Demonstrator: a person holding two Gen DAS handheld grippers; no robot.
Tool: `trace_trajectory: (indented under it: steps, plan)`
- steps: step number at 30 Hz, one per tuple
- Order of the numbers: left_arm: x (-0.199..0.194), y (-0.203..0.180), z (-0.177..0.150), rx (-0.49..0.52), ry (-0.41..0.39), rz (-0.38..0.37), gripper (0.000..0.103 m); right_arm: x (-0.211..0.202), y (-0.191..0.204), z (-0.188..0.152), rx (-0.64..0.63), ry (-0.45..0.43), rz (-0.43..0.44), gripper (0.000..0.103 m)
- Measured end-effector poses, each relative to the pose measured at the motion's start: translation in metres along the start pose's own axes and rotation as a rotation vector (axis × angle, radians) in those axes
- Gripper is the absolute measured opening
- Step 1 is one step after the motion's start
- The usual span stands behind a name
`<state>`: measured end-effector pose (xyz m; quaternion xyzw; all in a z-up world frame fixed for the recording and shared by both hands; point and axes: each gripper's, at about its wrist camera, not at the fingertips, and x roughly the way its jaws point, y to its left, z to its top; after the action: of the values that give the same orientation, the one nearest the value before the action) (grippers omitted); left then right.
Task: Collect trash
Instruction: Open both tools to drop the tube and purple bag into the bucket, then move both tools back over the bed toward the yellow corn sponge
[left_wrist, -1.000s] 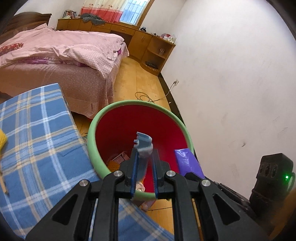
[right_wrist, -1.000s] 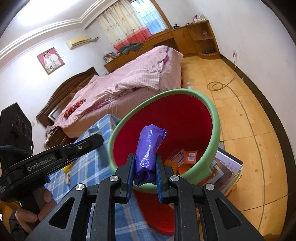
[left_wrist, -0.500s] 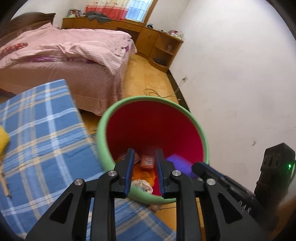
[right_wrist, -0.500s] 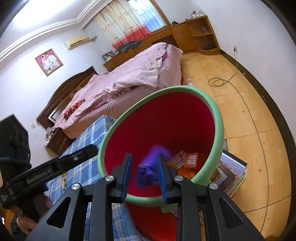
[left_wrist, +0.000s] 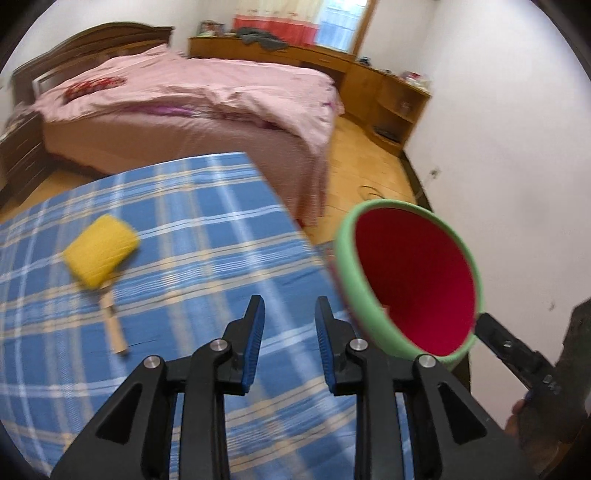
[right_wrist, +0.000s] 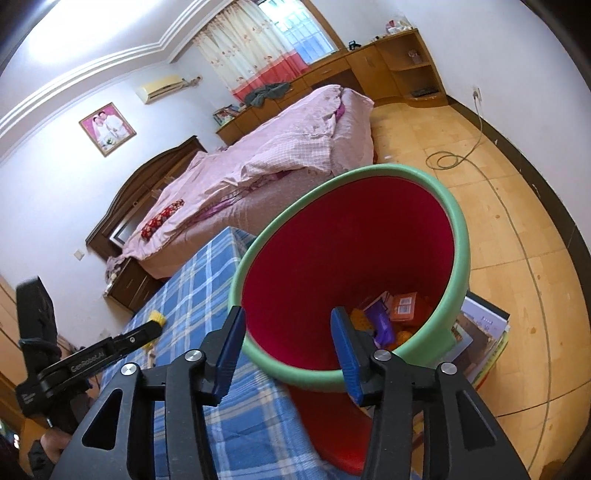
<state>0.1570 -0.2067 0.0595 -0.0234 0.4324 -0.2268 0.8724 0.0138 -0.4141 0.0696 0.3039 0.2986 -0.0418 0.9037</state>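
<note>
My left gripper (left_wrist: 288, 325) and right gripper (right_wrist: 288, 343), jaws just opened and empty, risk (judging ahead) knocking the red bin (right_wrist: 458, 236) just ahead of the right one and spilling its purple wrapper (right_wrist: 382, 325).

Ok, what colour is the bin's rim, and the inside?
The bin has a green rim and a red inside, clearest in the right wrist view.

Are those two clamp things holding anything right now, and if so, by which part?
Nothing is held. The left gripper and right gripper have just been opening, with nothing between their jaws; the purple wrapper lies in the bin.
</note>
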Motion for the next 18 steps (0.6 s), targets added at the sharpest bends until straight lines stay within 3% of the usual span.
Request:
trace_trajectory:
  steps: [7, 13, 18]
  plan:
    - [-0.004, 0.056, -0.007, -0.106, 0.011, 0.129, 0.027, 0.0, 0.001, -0.007, 0.013, 0.015, 0.013, 0.055]
    - [0.007, 0.086, -0.011, -0.138, 0.047, 0.256, 0.027, 0.005, -0.002, -0.009, 0.009, 0.036, 0.02, 0.055]
    - [0.022, 0.1, -0.015, -0.157, 0.098, 0.297, 0.027, 0.008, -0.004, -0.006, 0.009, 0.04, 0.034, 0.055]
